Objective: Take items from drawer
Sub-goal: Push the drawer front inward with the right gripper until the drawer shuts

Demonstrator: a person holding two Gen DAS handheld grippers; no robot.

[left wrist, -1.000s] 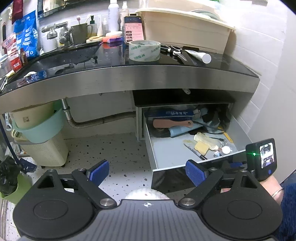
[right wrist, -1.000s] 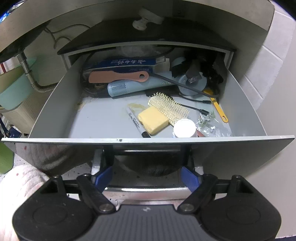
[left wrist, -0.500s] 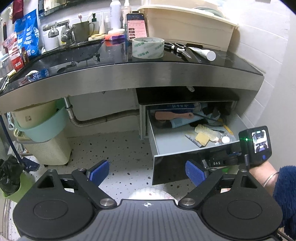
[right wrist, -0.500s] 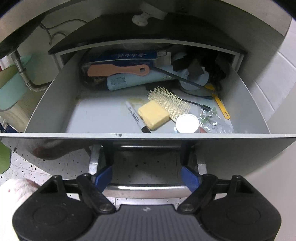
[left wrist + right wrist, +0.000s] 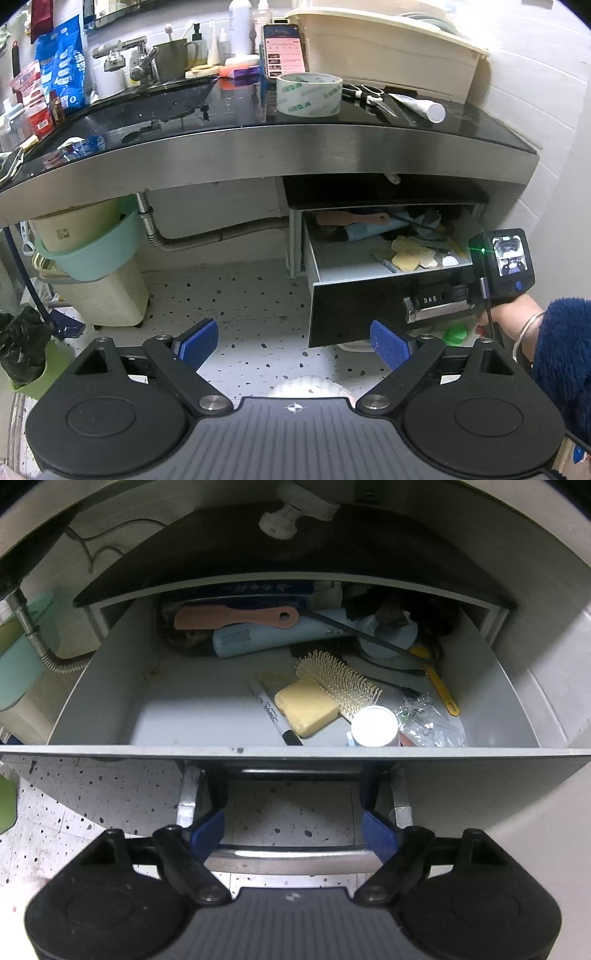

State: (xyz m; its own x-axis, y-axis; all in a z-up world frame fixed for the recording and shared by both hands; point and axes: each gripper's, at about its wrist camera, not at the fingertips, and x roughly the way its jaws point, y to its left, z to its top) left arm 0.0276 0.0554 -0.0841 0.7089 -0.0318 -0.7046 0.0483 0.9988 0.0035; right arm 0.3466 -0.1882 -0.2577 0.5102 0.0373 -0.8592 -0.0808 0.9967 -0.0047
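The grey drawer (image 5: pixel 96 686) under the black counter stands pulled out; it also shows in the left wrist view (image 5: pixel 369 295). In it lie a yellow soap bar (image 5: pixel 306 707), a black marker (image 5: pixel 275 714), a cream hairbrush (image 5: pixel 340 685), a white round lid (image 5: pixel 373 726), a pink comb (image 5: pixel 236 617) and a light-blue device (image 5: pixel 273 637). My right gripper (image 5: pixel 293 829) is open, its fingers either side of the drawer's metal handle (image 5: pixel 295 854). My left gripper (image 5: pixel 293 343) is open and empty, held back over the floor to the drawer's left.
On the counter (image 5: pixel 258 147) lie a tape roll (image 5: pixel 308 94), scissors (image 5: pixel 369 96), a tube (image 5: pixel 417 105) and a phone (image 5: pixel 282 50). A teal basket (image 5: pixel 99 251) and cream bin (image 5: pixel 107 295) stand at left under the sink pipe. A white wall is close on the right.
The left gripper has drawn back and up, so the drawer looks smaller. The right gripper has pulled back a little with the drawer front; the knee at lower left has left its view.
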